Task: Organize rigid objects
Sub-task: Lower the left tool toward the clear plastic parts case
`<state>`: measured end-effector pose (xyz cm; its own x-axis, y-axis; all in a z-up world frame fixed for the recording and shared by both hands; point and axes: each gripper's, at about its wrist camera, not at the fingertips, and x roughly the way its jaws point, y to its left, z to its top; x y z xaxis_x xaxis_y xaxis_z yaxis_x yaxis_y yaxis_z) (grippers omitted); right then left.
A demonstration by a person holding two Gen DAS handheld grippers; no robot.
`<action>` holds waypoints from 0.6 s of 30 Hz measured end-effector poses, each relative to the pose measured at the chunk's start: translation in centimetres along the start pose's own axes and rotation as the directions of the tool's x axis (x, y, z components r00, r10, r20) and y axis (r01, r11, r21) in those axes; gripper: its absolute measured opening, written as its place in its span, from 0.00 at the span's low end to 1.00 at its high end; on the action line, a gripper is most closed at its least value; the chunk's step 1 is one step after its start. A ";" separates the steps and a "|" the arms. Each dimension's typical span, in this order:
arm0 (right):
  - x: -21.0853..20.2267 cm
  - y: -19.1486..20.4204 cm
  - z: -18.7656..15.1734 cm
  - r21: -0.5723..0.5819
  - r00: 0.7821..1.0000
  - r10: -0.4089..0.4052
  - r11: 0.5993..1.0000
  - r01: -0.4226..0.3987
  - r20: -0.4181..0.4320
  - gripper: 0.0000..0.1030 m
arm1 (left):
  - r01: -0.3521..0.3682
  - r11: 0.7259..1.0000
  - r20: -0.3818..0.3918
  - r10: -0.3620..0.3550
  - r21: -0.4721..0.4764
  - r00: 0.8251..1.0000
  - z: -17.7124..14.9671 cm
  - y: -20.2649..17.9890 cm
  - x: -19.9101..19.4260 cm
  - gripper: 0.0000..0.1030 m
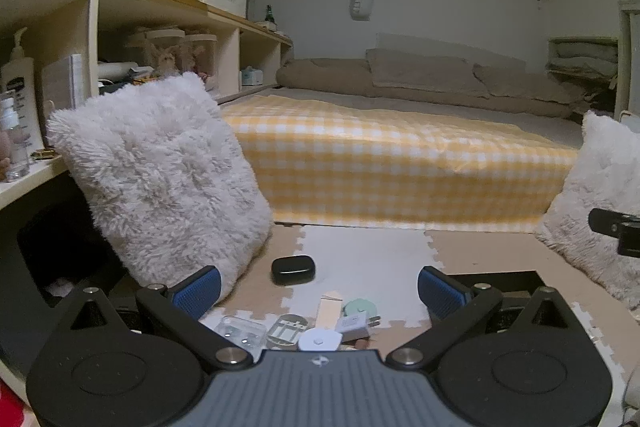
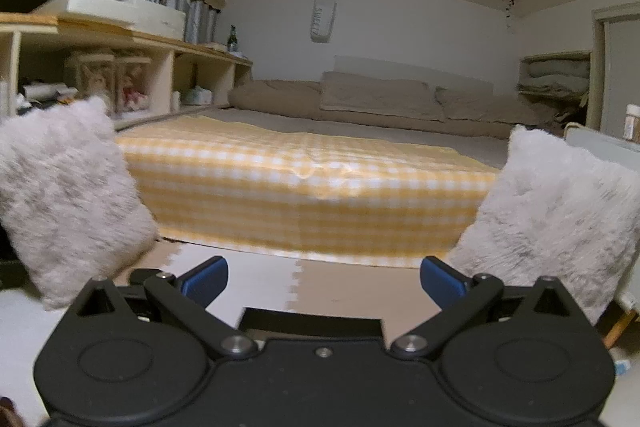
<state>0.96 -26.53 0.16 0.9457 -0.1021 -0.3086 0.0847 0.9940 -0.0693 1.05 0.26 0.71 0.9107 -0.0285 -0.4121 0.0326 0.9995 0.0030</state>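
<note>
The left gripper (image 1: 319, 289) has its blue pads wide apart and holds nothing; it hangs low over a floor mat (image 1: 360, 255) of white and beige puzzle tiles. Just under it lies a small pile of rigid things: a clear plastic case (image 1: 241, 331) with small metal parts inside, a grey oval tin (image 1: 286, 330) that lies open, a white round piece (image 1: 319, 339), a pale card box (image 1: 330, 310) and a mint-green object (image 1: 360, 308) half hidden behind; they touch or overlap one another. A black oval case (image 1: 293, 269), closed, lies apart from the pile, further ahead on the mat, near the fluffy white cushion (image 1: 160, 179). On the shelf unit (image 1: 94, 39) at the left stand a pump bottle (image 1: 18, 83) and two clear lidded jars (image 1: 182, 53); what they contain is too blurred to tell.

The right gripper (image 2: 324, 285) is also spread open and empty, above the same mat; a second cushion (image 2: 560, 211) leans at its right, and the yellow checked bed (image 2: 304, 191) lies ahead.
</note>
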 end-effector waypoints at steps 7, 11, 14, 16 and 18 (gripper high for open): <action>3.6 -2.4 -0.3 0.028 0.997 -0.026 0.999 0.028 -0.071 1.00 | 0.043 0.999 -0.031 -0.042 0.028 0.999 0.3 -0.1 1.1 1.00; 6.4 -3.7 -0.9 0.074 0.990 0.001 0.997 0.009 -0.143 1.00 | 0.054 0.999 -0.068 -0.053 0.002 0.996 0.4 0.2 1.9 1.00; 8.6 -4.6 -1.8 0.130 0.978 0.021 0.991 0.006 -0.208 1.00 | 0.067 0.997 -0.079 -0.069 -0.033 0.994 0.9 1.2 2.7 1.00; 10.1 -5.0 -2.7 0.149 0.966 0.030 0.989 0.009 -0.258 1.00 | 0.056 0.997 -0.080 -0.060 -0.050 0.995 1.4 2.1 3.4 1.00; 11.2 -5.5 -3.7 0.170 0.950 0.067 0.985 -0.015 -0.305 1.00 | 0.040 0.997 -0.076 -0.044 -0.060 0.996 2.0 3.1 4.4 1.00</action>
<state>9.98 -33.27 -6.40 0.8083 -0.0419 -0.5873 0.1225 0.9876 0.0981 5.99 3.24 0.76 0.8743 -0.0716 -0.4800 0.0442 0.9967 -0.0682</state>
